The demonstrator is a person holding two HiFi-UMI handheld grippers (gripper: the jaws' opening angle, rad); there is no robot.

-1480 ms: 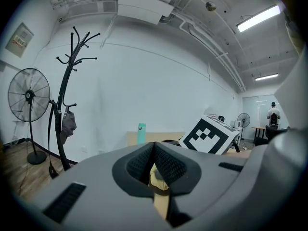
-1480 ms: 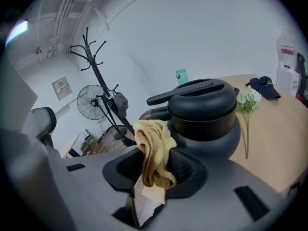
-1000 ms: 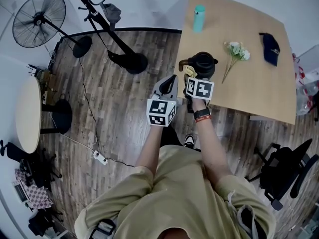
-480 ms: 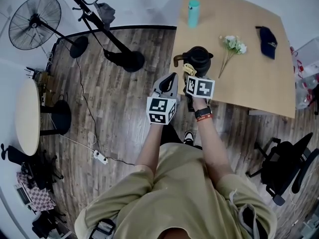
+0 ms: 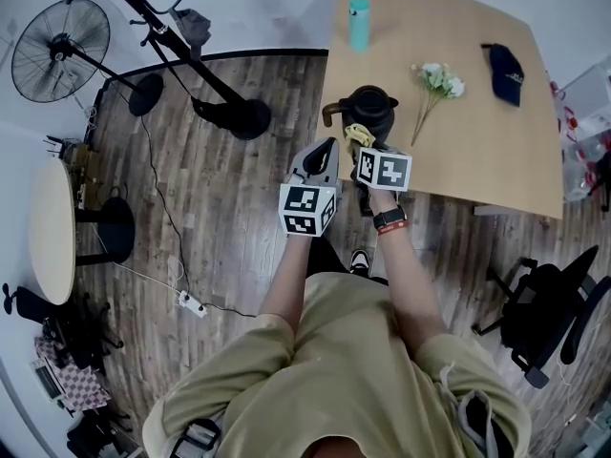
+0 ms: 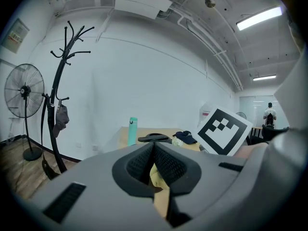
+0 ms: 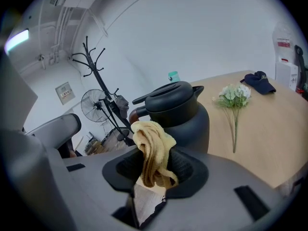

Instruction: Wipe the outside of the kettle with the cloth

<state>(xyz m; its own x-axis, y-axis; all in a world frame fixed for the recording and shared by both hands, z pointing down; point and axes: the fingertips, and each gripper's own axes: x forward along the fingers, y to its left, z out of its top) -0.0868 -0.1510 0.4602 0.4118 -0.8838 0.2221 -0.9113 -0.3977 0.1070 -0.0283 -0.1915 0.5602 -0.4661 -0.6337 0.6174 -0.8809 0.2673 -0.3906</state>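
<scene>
Your right gripper [image 7: 155, 170] is clamping the cloth [image 7: 153, 150]. The yellow fabric is bunching up out of the jaws and drooping over them. It is sitting just in front of the kettle [image 7: 180, 117], though I cannot tell whether it is touching the kettle yet.

Your left gripper [image 6: 154, 165] is holding nothing, with its jaws meeting at the tips. It is hovering beside the right one, at the middle of the head view.

The kettle is standing upright near the left edge of the table [image 5: 477, 132], in the upper middle of the head view. Its handle is pointing toward the frame's left.

The cloth is looking soft, light and limp. It will likely fold under pressure rather than push back, so a short grip close to the bunch should be giving you a firmer wiping pad.

The kettle is looking rigid and smooth, and probably slippery. It may slide on the bare wood toward the edge when you are pressing on it. Its handle seems the sensible place for the free gripper to steady it.

On the table, the flowers [image 5: 434, 84] are lying near the kettle's right. A teal bottle [image 5: 358, 22] and a dark cap [image 5: 504, 70] are sitting well apart from it.

Beyond the table, a coat stand [image 5: 191, 55] and a fan [image 5: 52, 51] are occupying the upper left of the wooden floor.
</scene>
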